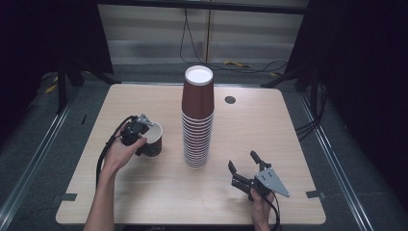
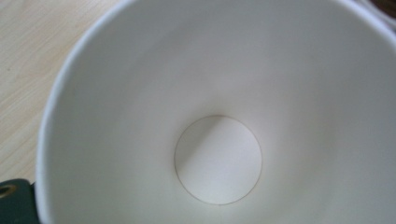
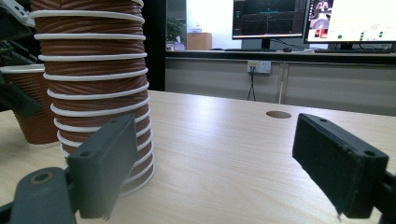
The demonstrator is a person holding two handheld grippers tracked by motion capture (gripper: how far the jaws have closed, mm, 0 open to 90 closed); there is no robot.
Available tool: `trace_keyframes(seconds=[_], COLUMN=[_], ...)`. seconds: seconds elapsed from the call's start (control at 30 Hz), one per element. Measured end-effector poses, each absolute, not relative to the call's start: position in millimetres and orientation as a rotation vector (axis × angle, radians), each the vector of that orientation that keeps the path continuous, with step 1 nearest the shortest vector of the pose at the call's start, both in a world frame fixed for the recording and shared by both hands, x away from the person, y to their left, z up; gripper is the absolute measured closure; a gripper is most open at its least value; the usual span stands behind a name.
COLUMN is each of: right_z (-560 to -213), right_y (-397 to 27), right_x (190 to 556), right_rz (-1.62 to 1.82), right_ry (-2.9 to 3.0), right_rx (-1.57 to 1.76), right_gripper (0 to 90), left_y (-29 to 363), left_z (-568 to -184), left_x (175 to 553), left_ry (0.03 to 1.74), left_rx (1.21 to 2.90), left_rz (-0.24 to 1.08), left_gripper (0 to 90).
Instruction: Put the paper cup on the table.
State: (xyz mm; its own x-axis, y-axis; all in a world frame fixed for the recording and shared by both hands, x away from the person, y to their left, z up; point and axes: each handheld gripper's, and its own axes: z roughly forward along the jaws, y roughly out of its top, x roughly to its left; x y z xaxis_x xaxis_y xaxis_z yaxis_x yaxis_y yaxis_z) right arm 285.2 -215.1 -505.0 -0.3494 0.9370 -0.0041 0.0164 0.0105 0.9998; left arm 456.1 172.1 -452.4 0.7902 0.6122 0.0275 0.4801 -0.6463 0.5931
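A single brown paper cup (image 1: 155, 139) with a white inside stands on the wooden table (image 1: 144, 192), left of a tall stack of brown ribbed cups (image 1: 197, 120). My left gripper (image 1: 139, 130) is at this cup's rim, coming from its left. In the left gripper view I look straight into the cup (image 2: 219, 116), and one dark finger (image 2: 14, 205) sits outside its wall; whether the pads press on it is hidden. My right gripper (image 1: 242, 160) rests low near the front right, open and holding nothing (image 3: 219, 154). It faces the stack (image 3: 93, 70), with the single cup (image 3: 32, 107) beyond.
A round cable hole (image 1: 230, 99) lies in the tabletop behind and right of the stack. Bare wood stretches between the stack and the right edge. Dark floor and cables surround the table; monitors (image 3: 271, 18) stand on a far desk.
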Motion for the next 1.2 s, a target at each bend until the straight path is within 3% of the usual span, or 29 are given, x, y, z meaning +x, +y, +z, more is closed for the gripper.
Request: trace_keyframes(seconds=[0.13, 0.5, 1.0, 1.2], right_z=[-505.0, -505.0, -505.0, -505.0], right_y=[-215.2, -215.3, -215.3, -215.3], right_x=[285.2, 285.2, 285.2, 285.2], right_rz=[1.455, 1.456, 1.457, 1.457], right_ry=[1.486, 1.487, 1.488, 1.489], right_rx=[1.025, 1.024, 1.023, 1.023], right_gripper=[13.7, 13.7, 13.6, 13.6], left_y=[176.8, 185.6, 203.5, 208.6], left_z=[-460.3, -473.3, -475.2, -475.0], left_x=[455.3, 444.6, 418.1, 398.8], left_ry=[0.834, 0.851, 0.885, 0.877], left_rx=[2.36, 2.293, 2.147, 2.009], left_rz=[0.289, 0.289, 0.385, 0.395], left_gripper=[15.1, 15.8, 15.8, 15.8])
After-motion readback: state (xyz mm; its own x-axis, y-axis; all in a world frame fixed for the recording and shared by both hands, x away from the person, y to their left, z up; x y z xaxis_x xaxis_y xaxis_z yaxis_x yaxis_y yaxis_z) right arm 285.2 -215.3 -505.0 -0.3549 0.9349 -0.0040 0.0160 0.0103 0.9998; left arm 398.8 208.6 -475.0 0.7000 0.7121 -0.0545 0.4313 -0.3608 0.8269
